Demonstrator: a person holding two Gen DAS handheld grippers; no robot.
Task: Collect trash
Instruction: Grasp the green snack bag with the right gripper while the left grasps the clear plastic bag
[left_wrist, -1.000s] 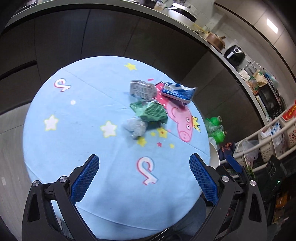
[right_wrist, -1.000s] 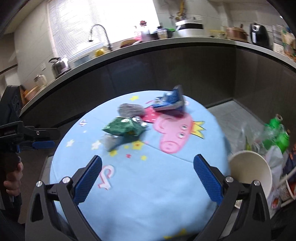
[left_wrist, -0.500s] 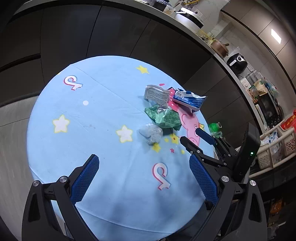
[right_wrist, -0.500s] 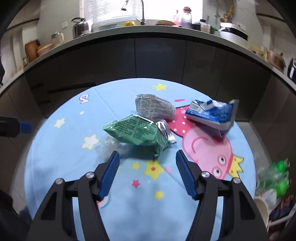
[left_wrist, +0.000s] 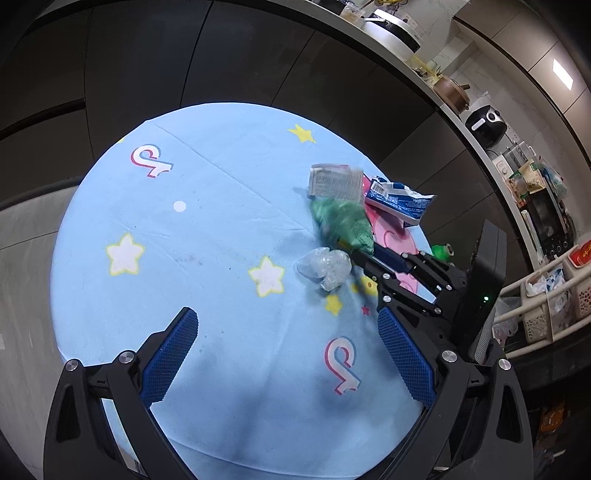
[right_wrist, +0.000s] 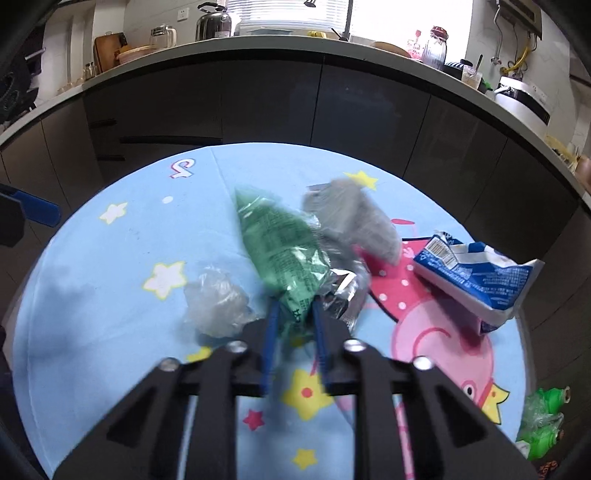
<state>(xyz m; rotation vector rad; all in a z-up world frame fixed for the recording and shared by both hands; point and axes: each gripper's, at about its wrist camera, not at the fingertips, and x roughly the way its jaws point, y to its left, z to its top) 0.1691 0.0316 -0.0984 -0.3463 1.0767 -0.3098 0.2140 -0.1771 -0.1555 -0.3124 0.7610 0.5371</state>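
Right tongs (right_wrist: 293, 317), centre of my right view, clamp the near end of the green bag (right_wrist: 280, 251); the bag is motion-blurred. Left tongs (left_wrist: 288, 354) stand spread wide at the bottom of my left view, holding nothing. Clear plastic wad (right_wrist: 216, 302) lies just left of the bag, grey wrapper (right_wrist: 354, 225) upper right, blue pack (right_wrist: 476, 275) far right, all on the tablecloth (right_wrist: 110, 288)

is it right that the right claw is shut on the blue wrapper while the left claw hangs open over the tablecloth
Not quite. The right wrist view shows the right claw shut on the green snack bag; the blue wrapper lies untouched to its right. The left claw does hang open over the tablecloth.
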